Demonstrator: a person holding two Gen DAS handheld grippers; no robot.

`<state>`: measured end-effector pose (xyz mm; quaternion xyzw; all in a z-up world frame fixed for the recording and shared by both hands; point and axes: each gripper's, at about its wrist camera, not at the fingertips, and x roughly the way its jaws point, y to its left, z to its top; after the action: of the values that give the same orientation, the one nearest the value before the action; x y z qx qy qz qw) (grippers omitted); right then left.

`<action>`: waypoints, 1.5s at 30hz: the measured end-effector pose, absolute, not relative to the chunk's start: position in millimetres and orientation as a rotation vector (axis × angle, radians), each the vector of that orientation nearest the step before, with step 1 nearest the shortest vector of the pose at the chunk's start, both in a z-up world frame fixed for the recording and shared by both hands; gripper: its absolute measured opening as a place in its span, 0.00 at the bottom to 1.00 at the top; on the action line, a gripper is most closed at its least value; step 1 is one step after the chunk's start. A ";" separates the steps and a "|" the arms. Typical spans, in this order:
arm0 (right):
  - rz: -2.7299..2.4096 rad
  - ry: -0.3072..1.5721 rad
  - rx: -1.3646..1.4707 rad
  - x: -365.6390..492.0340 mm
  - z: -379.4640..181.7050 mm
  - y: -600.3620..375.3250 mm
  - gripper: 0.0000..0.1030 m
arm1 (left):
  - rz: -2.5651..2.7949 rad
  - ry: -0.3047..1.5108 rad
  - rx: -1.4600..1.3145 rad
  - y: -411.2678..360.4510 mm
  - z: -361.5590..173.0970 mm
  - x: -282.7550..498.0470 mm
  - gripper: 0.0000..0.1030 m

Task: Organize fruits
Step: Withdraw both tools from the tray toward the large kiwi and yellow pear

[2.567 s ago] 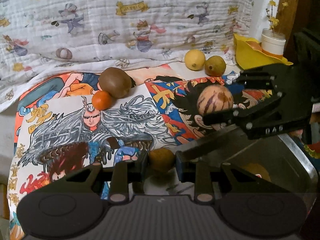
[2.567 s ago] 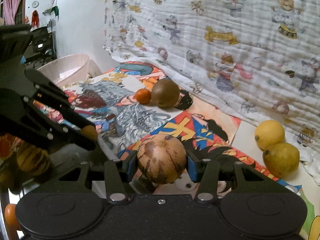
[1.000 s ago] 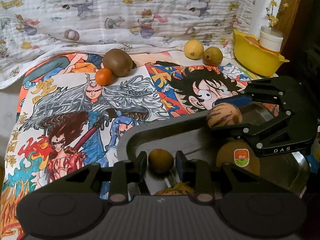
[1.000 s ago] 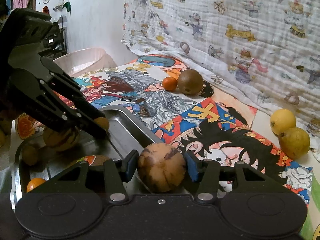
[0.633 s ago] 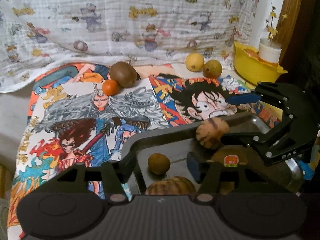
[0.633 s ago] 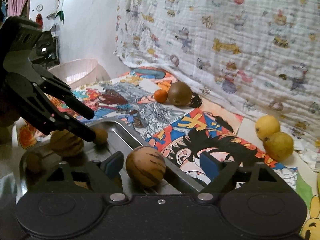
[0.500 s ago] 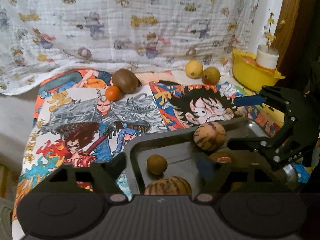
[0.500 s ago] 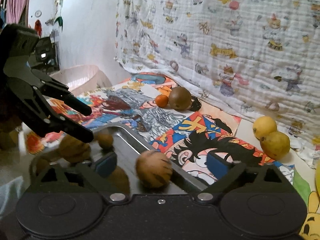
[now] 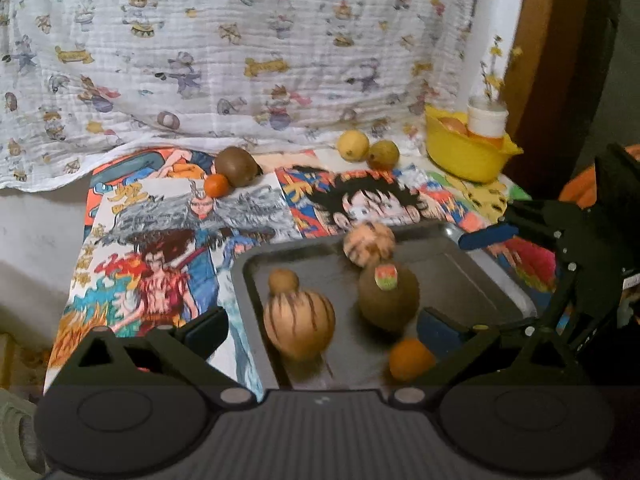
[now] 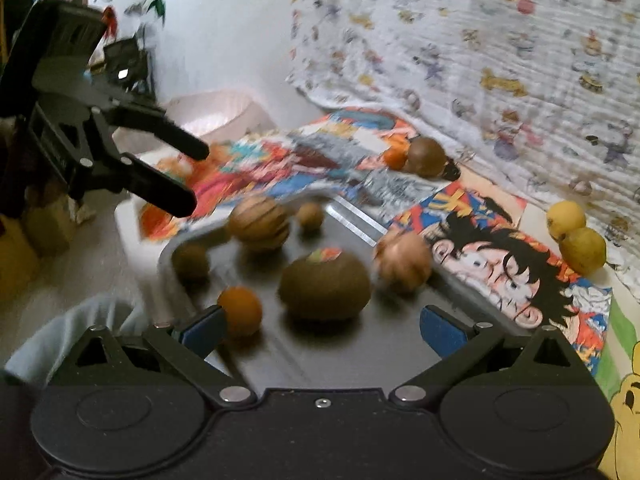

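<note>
1. The left gripper [image 9: 322, 330] is hanging above the metal tray [image 9: 472, 280] with its jaws spread wide and released, gripping nothing.
2. The right gripper [image 10: 322, 330] is likewise hovering over the tray with its jaws fully apart and empty.
3. Inside the tray, a large striped fruit [image 9: 299, 326] is sitting near the left gripper, with a small brown fruit [image 9: 283, 280] just behind it.
4. A brown fruit bearing a sticker [image 9: 388, 298] is lying mid-tray, a smaller striped fruit [image 9: 369, 243] is resting at the far rim, and a small orange [image 9: 412, 360] is sitting at the near side.
5. Outside the tray, on the cartoon-printed cloth [image 9: 160, 240] covering the desk, a kiwi [image 9: 235, 166] and a little orange fruit [image 9: 216, 185] are touching each other.
6. Further right, two yellow fruits [image 9: 353, 145] are sitting side by side near a yellow bowl [image 9: 464, 156].
7. A patterned white blanket [image 9: 240, 48] is hanging behind everything.
</note>
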<state>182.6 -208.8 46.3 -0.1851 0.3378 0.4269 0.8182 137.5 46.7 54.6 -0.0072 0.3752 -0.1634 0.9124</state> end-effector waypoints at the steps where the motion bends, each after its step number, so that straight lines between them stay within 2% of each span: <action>1: 0.905 0.725 -0.407 178.1 45.4 -209.1 0.99 | -0.339 0.778 -0.006 44.9 53.0 132.9 0.99; 19: 0.785 0.804 -0.363 171.6 31.5 -253.4 0.99 | -0.292 0.844 -0.019 38.1 37.1 105.7 0.99; 45: 0.757 0.793 -0.301 257.8 26.9 -266.1 0.99 | -0.261 0.890 -0.005 32.4 45.3 195.3 0.99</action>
<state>257.8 -266.1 26.9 -0.1425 0.3753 0.3586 0.8427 195.3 32.4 45.3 -0.0022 0.4292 -0.1261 0.8944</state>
